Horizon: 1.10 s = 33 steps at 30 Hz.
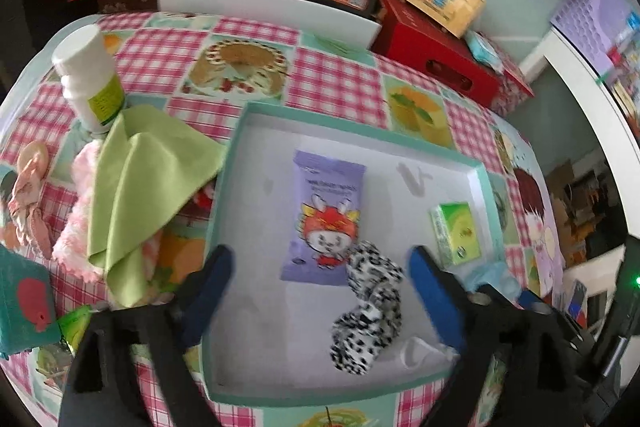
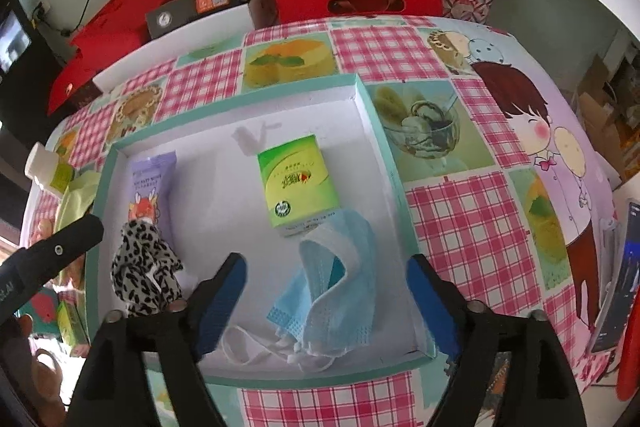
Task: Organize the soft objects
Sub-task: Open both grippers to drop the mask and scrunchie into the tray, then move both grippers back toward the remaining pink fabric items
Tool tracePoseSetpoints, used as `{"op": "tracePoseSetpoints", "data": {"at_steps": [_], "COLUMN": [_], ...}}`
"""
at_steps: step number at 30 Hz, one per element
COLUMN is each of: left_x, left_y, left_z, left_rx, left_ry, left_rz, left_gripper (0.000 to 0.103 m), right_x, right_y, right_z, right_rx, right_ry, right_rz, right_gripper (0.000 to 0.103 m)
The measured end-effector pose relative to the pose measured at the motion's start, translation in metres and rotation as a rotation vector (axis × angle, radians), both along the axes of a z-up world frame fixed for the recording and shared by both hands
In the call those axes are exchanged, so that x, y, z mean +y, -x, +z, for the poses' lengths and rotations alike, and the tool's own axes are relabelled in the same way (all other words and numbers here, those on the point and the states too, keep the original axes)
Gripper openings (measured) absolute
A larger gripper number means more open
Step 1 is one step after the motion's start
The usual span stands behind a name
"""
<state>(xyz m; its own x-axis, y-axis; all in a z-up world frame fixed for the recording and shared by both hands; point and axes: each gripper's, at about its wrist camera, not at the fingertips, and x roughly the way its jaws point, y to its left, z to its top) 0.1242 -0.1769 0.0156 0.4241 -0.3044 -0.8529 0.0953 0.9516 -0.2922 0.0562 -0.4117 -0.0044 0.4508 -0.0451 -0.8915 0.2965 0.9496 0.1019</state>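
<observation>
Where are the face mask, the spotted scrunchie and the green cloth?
Face mask (image 2: pixel 332 291): right wrist view, on its folded blue middle.
Spotted scrunchie (image 1: pixel 370 307): left wrist view, on its twisted middle.
Green cloth (image 1: pixel 140 187): left wrist view, on its broad draped face.

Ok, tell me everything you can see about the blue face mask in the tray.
The blue face mask is a thin, pleated disposable one, pale blue with a dotted edge strip and white ear loops trailing toward the near wall. It lies crumpled and folded over on itself in the near right corner of the white tray. Its far edge overlaps the near end of the green packet. The right gripper hovers over it, open, pads not pressing it. In the left wrist view only a blue sliver shows.
</observation>
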Motion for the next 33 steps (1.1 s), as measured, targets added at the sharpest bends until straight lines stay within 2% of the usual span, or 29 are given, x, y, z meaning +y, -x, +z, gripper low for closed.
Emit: {"op": "tracePoseSetpoints", "data": {"at_steps": [6,17,23,29,33], "left_x": [0.015,0.019,0.023,0.037,0.058], "left_y": [-0.003,-0.005,-0.007,-0.009,-0.010], "left_z": [-0.002,-0.002,0.000,0.005,0.015], "left_rx": [-0.019,-0.017,-0.023,-0.030,-0.056], "left_ry": [-0.040,-0.048,-0.045,-0.066,-0.077], "left_rz": [0.070,0.080,0.088,0.108,0.157], "left_gripper": [0.099,0.099,0.099,0.099,0.099], "right_x": [-0.004,-0.004,0.000,0.019,0.034], "right_y": [0.002,0.000,0.001,0.000,-0.003], "right_z": [0.005,0.001,0.008,0.019,0.021], "right_rx": [-0.032,-0.013,-0.031,-0.060,-0.065], "right_ry": [-0.010,0.004,0.019,0.030,0.030], "right_rz": [-0.025,-0.034,-0.035,0.007,0.045], "right_gripper": [0.103,0.103,0.103,0.103,0.103]}}
